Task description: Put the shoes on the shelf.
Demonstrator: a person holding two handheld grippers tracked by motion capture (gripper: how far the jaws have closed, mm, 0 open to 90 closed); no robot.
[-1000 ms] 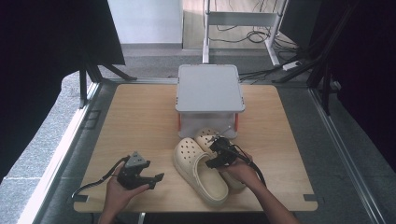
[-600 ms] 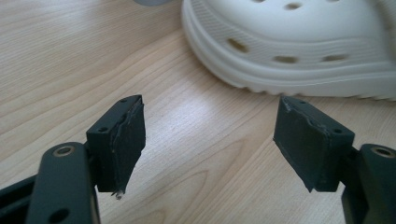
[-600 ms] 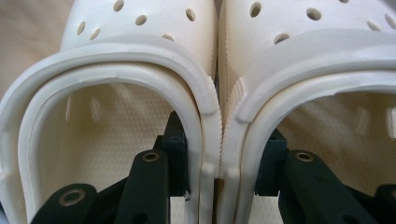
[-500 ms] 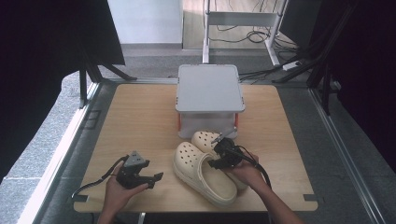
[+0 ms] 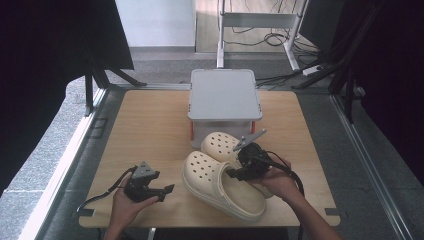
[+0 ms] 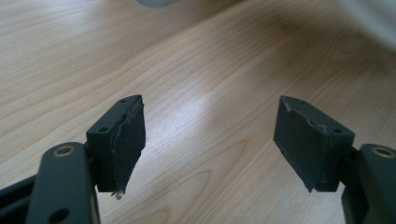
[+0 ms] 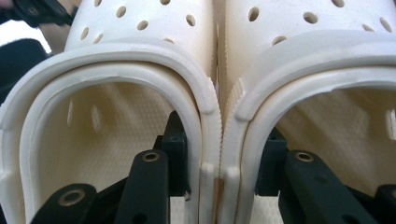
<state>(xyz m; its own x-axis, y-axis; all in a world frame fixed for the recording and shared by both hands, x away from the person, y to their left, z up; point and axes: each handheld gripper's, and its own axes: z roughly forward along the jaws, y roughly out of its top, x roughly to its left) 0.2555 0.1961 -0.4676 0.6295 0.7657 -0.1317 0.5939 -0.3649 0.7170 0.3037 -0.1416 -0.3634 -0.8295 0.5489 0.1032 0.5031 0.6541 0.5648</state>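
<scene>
Two cream perforated clogs lie side by side on the wooden table (image 5: 145, 125), the nearer clog (image 5: 215, 182) and the farther clog (image 5: 220, 143). My right gripper (image 5: 239, 172) is shut on their touching inner walls. In the right gripper view, one jaw sits inside the left clog (image 7: 140, 28) and the other inside the right clog (image 7: 303, 28), with the right gripper (image 7: 219, 168) pinching both rims together. My left gripper (image 5: 167, 192) is at the table's front left, apart from the clogs. In the left gripper view the left gripper (image 6: 210, 140) stands open over bare wood.
A grey lidded box (image 5: 224, 94) stands at the back middle of the table, just behind the clogs' toes. Metal rails run along both table sides. Bare wood stretches across the left half of the table.
My right gripper has drifted slightly right and toward the front edge, taking both clogs with it. The left gripper has stayed put.
</scene>
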